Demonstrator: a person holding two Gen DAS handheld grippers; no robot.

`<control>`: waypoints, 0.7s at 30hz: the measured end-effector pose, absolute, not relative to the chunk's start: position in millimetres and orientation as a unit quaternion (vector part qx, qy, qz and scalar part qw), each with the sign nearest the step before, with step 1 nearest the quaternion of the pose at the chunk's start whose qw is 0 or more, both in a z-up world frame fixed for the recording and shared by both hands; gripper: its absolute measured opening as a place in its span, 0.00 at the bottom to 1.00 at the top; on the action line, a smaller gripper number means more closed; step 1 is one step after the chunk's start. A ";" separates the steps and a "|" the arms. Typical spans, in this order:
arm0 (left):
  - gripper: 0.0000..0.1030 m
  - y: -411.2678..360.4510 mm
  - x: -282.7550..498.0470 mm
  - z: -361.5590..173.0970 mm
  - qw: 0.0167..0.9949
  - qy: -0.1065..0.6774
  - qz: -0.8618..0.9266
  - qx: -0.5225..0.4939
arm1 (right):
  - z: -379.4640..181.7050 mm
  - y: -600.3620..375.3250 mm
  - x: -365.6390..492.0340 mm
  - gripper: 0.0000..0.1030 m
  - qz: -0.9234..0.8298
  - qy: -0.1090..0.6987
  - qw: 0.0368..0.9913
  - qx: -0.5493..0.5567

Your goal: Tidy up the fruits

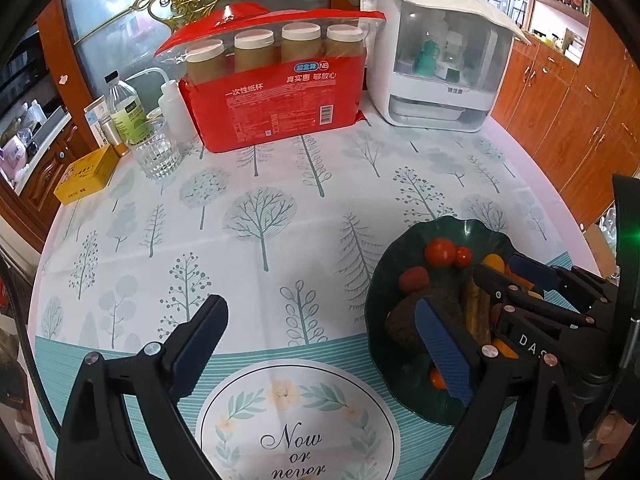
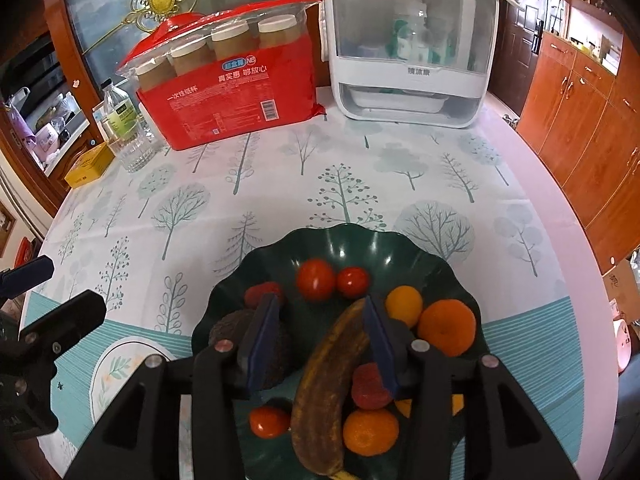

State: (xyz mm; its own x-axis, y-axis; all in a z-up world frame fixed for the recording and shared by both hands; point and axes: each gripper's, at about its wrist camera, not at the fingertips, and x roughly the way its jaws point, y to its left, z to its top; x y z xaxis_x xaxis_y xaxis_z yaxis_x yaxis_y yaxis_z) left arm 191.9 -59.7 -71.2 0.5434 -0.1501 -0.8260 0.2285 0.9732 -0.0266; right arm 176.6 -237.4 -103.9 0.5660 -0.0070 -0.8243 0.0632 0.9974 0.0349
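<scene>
A dark green scalloped bowl sits on the tree-print tablecloth and holds fruit: a browned banana, a dark avocado, red tomatoes, oranges and red berries. My right gripper is open just above the bowl, its blue pads either side of the banana's upper end, holding nothing. My left gripper is open and empty over the table, left of the bowl; its right finger overlaps the bowl's near side. The right gripper shows over the bowl in the left wrist view.
At the table's back stand a red pack of paper cups, a white dish-dryer box, a glass tumbler, bottles and a yellow tin. Wooden cabinets line the right side.
</scene>
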 end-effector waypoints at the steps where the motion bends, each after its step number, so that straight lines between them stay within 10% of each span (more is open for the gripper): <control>1: 0.92 -58.7 191.1 -70.9 0.878 0.465 -0.108 0.042 | -103.0 -236.6 175.3 0.44 -0.020 0.464 0.885 0.030; 21: 0.91 -47.1 152.8 -55.5 0.884 0.454 -0.105 0.038 | -80.5 -227.8 134.4 0.44 -0.021 0.451 0.892 0.032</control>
